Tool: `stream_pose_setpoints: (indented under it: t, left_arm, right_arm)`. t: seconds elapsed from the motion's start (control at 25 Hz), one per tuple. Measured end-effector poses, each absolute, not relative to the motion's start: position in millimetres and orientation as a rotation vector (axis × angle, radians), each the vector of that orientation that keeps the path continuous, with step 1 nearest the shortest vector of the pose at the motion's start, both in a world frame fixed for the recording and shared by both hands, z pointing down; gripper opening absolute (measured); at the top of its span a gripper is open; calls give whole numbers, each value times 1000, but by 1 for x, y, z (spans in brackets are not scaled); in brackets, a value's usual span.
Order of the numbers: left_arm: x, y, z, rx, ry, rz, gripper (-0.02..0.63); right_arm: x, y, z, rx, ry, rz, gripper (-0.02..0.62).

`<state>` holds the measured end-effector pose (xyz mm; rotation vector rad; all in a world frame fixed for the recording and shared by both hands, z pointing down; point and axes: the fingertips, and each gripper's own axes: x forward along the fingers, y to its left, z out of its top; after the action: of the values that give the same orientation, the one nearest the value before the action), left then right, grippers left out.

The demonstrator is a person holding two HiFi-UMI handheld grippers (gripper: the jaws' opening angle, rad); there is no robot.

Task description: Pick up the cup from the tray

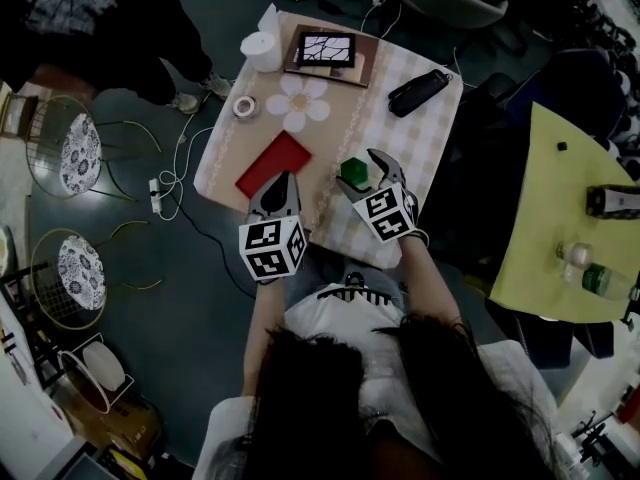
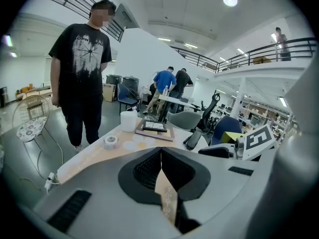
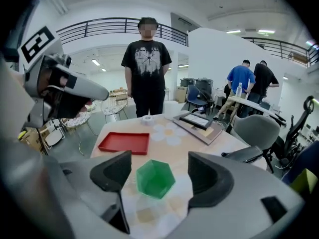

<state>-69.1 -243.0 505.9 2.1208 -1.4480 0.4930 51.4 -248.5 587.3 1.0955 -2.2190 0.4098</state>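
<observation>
Head view shows one table [image 1: 425, 148] under a checked cloth, and on it one green faceted cup [image 1: 354, 172], one red tray [image 1: 273, 163], one flower-shaped mat [image 1: 299, 101], one roll of tape [image 1: 244, 106], one white roll [image 1: 262, 50], one framed picture [image 1: 326, 52] and one black case [image 1: 418, 92]. The cup stands on the cloth to the right of the tray, near it but clear of its rim, at the near side of the table. Two grippers hang over that near edge. The right gripper [image 3: 158, 169] has its jaws spread wide, wider than the cup, and the cup sits in the gap between them; the right gripper view shows cloth on both sides of it, so neither jaw touches it and nothing is grasped. The left gripper [image 2: 161, 152] is clenched, its jaws pressed together along their length with nothing between them, poised above the near end of the tray. Two wire chairs [image 1: 80, 153] with patterned cushions stand on the floor to the left of the table. One person in a black printed T-shirt [image 3: 147, 63] stands at the far end of the table, and two more people [image 3: 240, 78] stand at a desk in the background.
</observation>
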Motion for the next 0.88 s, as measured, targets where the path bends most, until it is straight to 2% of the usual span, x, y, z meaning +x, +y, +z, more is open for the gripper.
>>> stream_pose_setpoints:
  t: [0.48,0.6,0.68,0.88]
  left_arm:
    - [-43,-232,489,2180,-1431,445,9]
    - [-38,-229,486,2194,-1424,435,9]
    - [-34,-226,482,2214,-1417,426,9]
    - [-25,-224,472,2254,-1416,418,9]
  right_arm:
    - [56,-235,525,1162,-2382,543,317]
    - [63,-234,509,1226,-2389,514,243]
    - [66,-234,501,1262,-2397,502,134]
    - [78,-235,490,1343,-2398,520,21]
